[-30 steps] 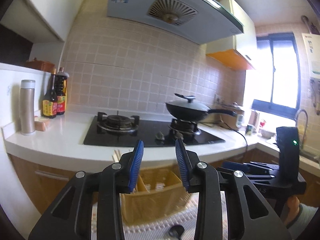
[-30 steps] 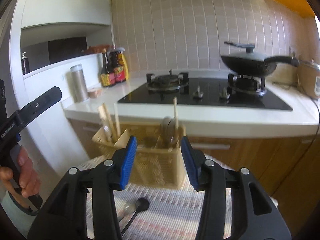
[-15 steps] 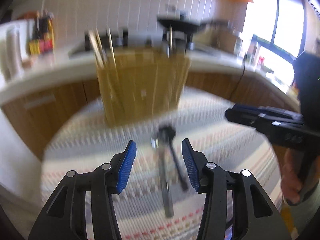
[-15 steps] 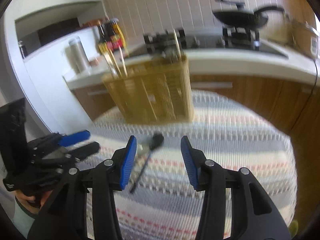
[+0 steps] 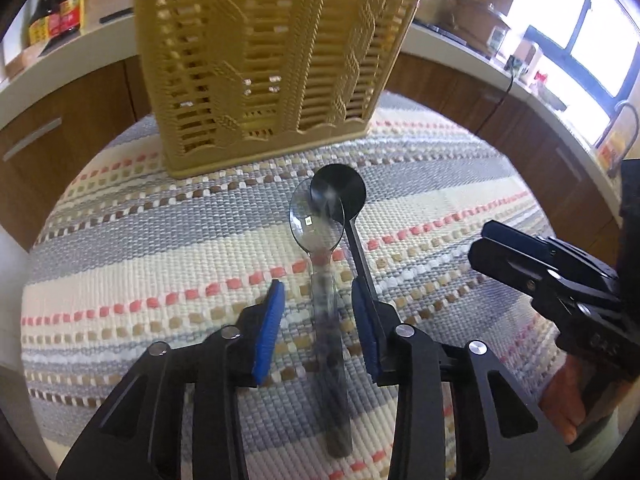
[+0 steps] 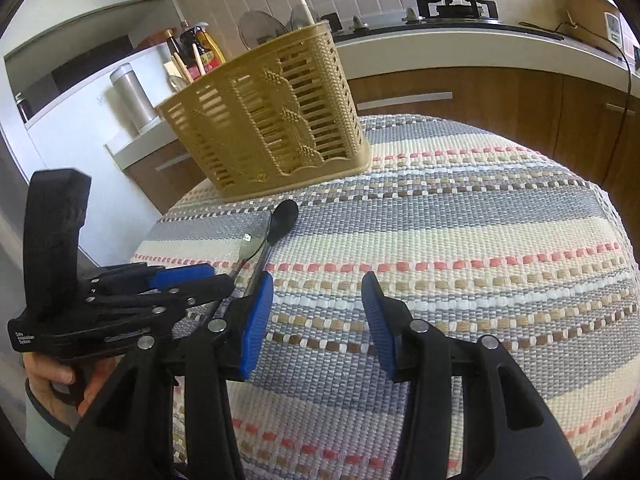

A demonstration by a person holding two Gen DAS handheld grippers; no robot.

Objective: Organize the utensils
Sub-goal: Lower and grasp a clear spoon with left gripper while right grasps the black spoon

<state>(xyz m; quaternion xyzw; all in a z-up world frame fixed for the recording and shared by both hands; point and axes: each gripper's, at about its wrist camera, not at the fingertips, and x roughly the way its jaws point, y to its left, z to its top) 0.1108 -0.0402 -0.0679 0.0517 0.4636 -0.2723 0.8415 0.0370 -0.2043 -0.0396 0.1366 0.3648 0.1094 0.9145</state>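
Left wrist: left hand-held gripper (image 5: 316,316) lowered, jaws just narrowed astride clear spoon (image 5: 320,248), ungripped, right hand-held gripper (image 6: 318,316) open, empty.

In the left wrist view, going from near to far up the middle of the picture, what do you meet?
left gripper → clear spoon, its handle between the open jaws, which have just been closing → black spoon, bowl partly under the clear one → yellow basket → counter

Both wrist cams looking steeply down, close over striped mat (image 5: 160,248); left facing basket (image 5: 264,60) head-on, right obliquely; sharing both.
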